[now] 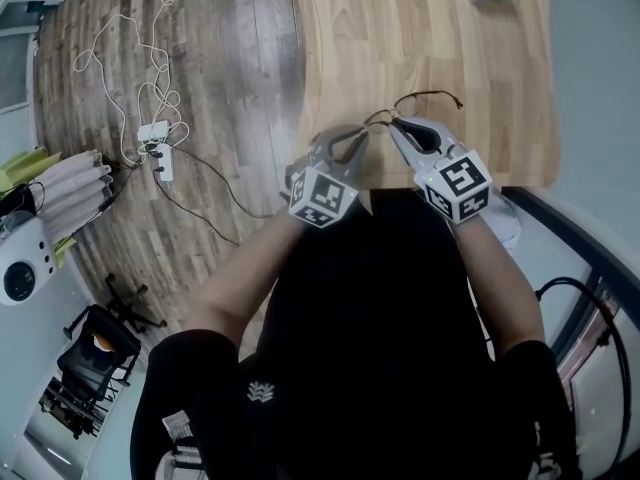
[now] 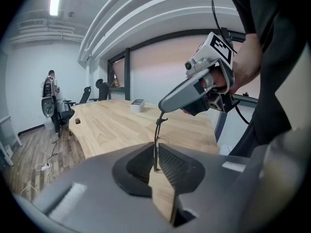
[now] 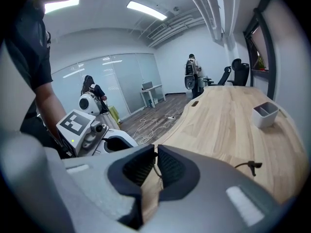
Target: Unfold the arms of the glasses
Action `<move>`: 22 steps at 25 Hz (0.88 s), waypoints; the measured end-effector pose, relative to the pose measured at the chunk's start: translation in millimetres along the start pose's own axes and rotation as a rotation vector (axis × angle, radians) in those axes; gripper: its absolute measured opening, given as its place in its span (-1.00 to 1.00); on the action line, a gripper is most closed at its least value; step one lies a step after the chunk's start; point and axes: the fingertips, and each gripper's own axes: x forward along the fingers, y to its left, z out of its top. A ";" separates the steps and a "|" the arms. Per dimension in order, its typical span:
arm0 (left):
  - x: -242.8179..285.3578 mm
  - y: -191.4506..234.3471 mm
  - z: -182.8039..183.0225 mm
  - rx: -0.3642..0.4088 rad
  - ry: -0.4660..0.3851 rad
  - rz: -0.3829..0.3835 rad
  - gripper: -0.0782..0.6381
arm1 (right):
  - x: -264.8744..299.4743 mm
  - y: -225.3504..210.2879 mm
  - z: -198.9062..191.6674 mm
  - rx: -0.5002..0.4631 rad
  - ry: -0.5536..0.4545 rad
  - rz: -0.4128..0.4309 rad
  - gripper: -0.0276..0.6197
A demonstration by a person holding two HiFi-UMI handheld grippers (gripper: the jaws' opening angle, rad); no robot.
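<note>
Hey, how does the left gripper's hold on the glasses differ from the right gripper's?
The left gripper pinches the glasses by a thin piece that stands up out of its jaws; the right gripper grips near that piece's far end, reaching in from the opposite side. A free end of the frame juts out beside the right gripper; none shows beside the left gripper. Both are shut on the glasses.

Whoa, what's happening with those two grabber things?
A person holds a grey two-jaw gripper in each hand, just above the edge of a light wooden table. The left gripper and the right gripper are both pinched shut on a pair of thin dark wire-framed glasses, which is lifted between them. One thin arm tip pokes out sideways, so the unfolding looks under way.
</note>
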 end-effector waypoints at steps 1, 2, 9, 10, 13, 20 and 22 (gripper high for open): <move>-4.8 1.6 0.5 -0.002 -0.003 0.013 -0.68 | -0.2 1.7 1.3 -0.018 0.001 -0.003 -0.85; -9.4 3.3 1.0 -0.004 -0.006 0.026 -0.68 | -0.7 3.6 2.4 -0.045 0.003 -0.008 -0.85; -36.0 9.4 1.6 -0.027 -0.010 0.097 -0.68 | -1.1 27.6 -1.4 -0.156 0.028 0.007 -0.85; -38.6 9.0 2.1 -0.030 -0.012 0.105 -0.68 | -1.6 30.1 -3.0 -0.164 0.031 0.013 -0.85; -45.1 7.1 4.2 -0.036 -0.021 0.123 -0.68 | -1.1 37.4 -4.8 -0.171 0.033 0.030 -0.85; -56.8 -1.8 7.7 -0.051 -0.033 0.163 -0.68 | -2.7 47.7 -7.1 -0.172 0.015 0.044 -0.84; -58.0 -5.3 10.7 -0.052 -0.037 0.172 -0.68 | -5.8 48.2 -6.8 -0.172 0.005 0.048 -0.84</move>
